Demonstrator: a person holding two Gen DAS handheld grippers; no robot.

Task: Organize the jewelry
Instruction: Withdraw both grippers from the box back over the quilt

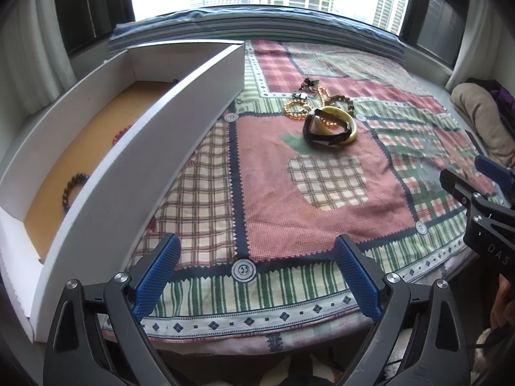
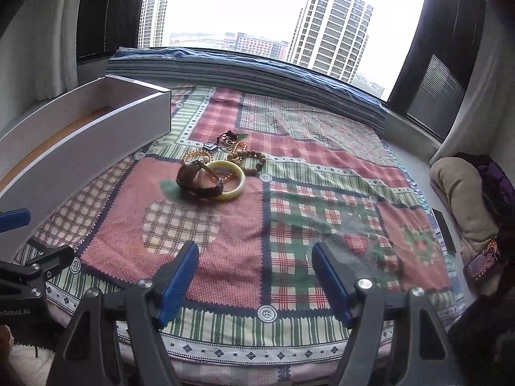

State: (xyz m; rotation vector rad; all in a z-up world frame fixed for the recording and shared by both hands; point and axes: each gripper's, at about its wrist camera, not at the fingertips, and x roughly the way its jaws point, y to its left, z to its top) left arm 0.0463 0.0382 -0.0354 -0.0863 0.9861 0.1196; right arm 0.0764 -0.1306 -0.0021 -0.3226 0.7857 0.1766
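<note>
A heap of jewelry lies on the patchwork cloth: a dark wristwatch [image 1: 322, 128] [image 2: 196, 178] leaning on a yellow bangle [image 1: 346, 120] [image 2: 233, 180], an orange bead bracelet [image 1: 294, 107], a brown bead bracelet [image 2: 254, 160] and small pieces behind. A long white drawer [image 1: 180, 122] [image 2: 83, 148] on the left holds a dark bead bracelet [image 1: 74, 188] and a red one [image 1: 120, 133]. My left gripper [image 1: 257, 278] is open and empty, near the cloth's front edge. My right gripper [image 2: 256, 281] is open and empty, well short of the heap.
The patchwork cloth [image 1: 289, 209] [image 2: 322, 225] covers a low surface before a large window. A beige cushion [image 2: 460, 189] and a dark flat object [image 2: 444, 231] lie at the right. Striped folded bedding [image 2: 257, 74] runs along the back.
</note>
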